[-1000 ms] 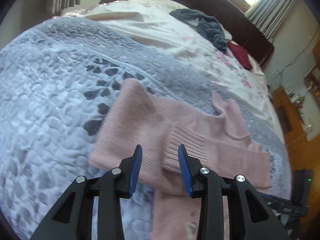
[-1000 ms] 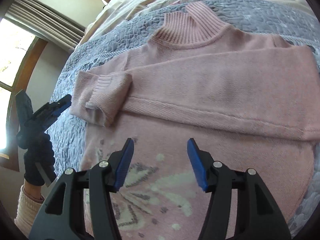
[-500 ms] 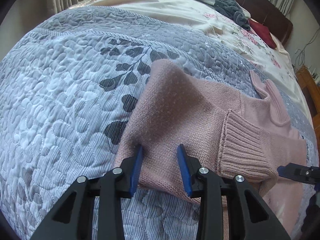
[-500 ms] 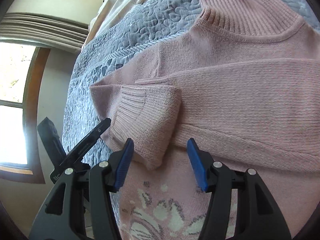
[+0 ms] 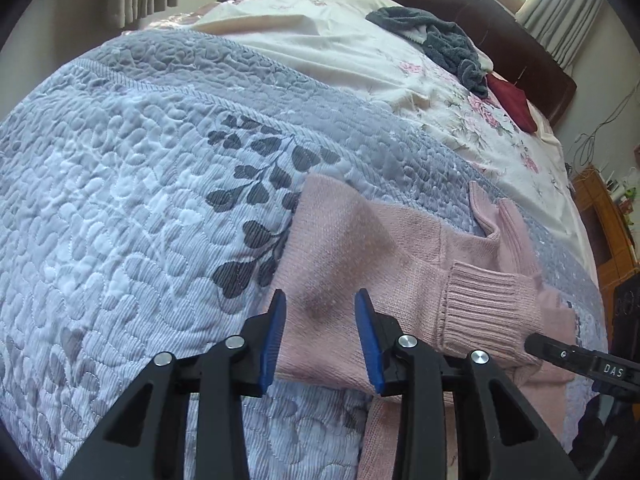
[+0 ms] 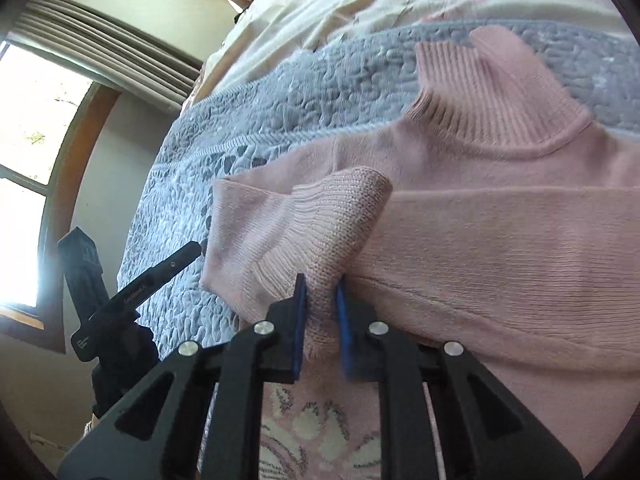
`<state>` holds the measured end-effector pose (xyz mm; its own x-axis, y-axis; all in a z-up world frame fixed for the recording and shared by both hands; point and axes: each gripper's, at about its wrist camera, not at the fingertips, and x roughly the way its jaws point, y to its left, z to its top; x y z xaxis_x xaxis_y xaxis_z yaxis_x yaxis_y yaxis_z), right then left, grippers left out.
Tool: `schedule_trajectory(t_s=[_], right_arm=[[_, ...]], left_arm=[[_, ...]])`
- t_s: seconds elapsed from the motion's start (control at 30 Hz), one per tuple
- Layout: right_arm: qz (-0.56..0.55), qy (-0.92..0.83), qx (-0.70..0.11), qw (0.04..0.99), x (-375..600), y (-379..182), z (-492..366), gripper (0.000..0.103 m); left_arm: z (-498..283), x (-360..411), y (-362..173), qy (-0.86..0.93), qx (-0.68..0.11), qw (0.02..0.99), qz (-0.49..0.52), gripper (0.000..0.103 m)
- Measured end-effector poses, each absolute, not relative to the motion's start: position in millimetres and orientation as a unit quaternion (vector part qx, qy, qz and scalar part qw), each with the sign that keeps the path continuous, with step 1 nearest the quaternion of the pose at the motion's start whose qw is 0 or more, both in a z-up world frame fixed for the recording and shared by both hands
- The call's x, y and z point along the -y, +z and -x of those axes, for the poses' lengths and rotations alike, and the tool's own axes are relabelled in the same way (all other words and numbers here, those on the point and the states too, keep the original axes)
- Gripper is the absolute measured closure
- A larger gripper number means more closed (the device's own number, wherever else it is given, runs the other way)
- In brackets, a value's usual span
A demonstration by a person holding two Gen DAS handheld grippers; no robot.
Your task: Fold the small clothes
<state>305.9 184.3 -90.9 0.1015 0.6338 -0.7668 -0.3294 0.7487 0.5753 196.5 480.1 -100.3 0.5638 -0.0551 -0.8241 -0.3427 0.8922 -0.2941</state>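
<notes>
A pink knitted sweater with a ribbed high collar (image 6: 500, 92) is spread flat on a grey-blue quilted bedspread with a dark leaf pattern (image 5: 132, 208). In the right wrist view, the ribbed cuff of its sleeve (image 6: 336, 232) is folded across the chest, and the near corner of this cuff is pinched between the blue pads of the right gripper (image 6: 320, 308), whose jaws are nearly closed on the knit. In the left wrist view, the left gripper (image 5: 320, 312) is held with its jaws apart, directly over the folded shoulder part of the sweater (image 5: 360, 248); whether the pads touch the cloth cannot be told. The cuff (image 5: 484, 308) is seen just to the right of this gripper, with the black tip of the right gripper (image 5: 560, 354) beside it. A white and grey flower motif (image 6: 320, 428) is visible on the near part of the sweater front. On the far side of the bed, a cream sheet with pink flowers (image 5: 360, 48), a crumpled dark grey cloth (image 5: 444, 44) and a dark red cloth (image 5: 512, 100) are lying.
</notes>
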Motion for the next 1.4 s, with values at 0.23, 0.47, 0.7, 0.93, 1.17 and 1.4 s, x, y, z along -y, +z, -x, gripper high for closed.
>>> schedule_trajectory(t_s=[0.23,0.47,0.7,0.93,1.17,1.4], right_arm=[[-0.13,0.277,-0.574,0.759,-107,-85,-324,0.09],[-0.102,0.229,-0.608,0.753,-92,-134,-332,0.09],[-0.075,0.205,-0.621,0.753,-94,-156,-333,0.083],[0.011,0.214,-0.56,0.8,-120,-100,-317,0.068],[0.096,0.251,-0.585,0.765,-195,-129,-312,0.054],[0.137,0.214,-0.586,0.769,-199,-150,-319,0.095]], left_arm=[[-225,-419,-103,0.016,-0.464,0.86,0.21,0.067],[-248,-384,-140,-0.003,-0.507,0.835,0.214,0.067],[-249,-385,-150,-0.011,-0.51,0.834,0.209,0.067],[-246,-383,-135,-0.014,-0.502,0.838,0.215,0.064],[-250,-374,-148,-0.017,-0.519,0.835,0.184,0.061],[-251,-366,-156,-0.017,-0.524,0.839,0.146,0.061]])
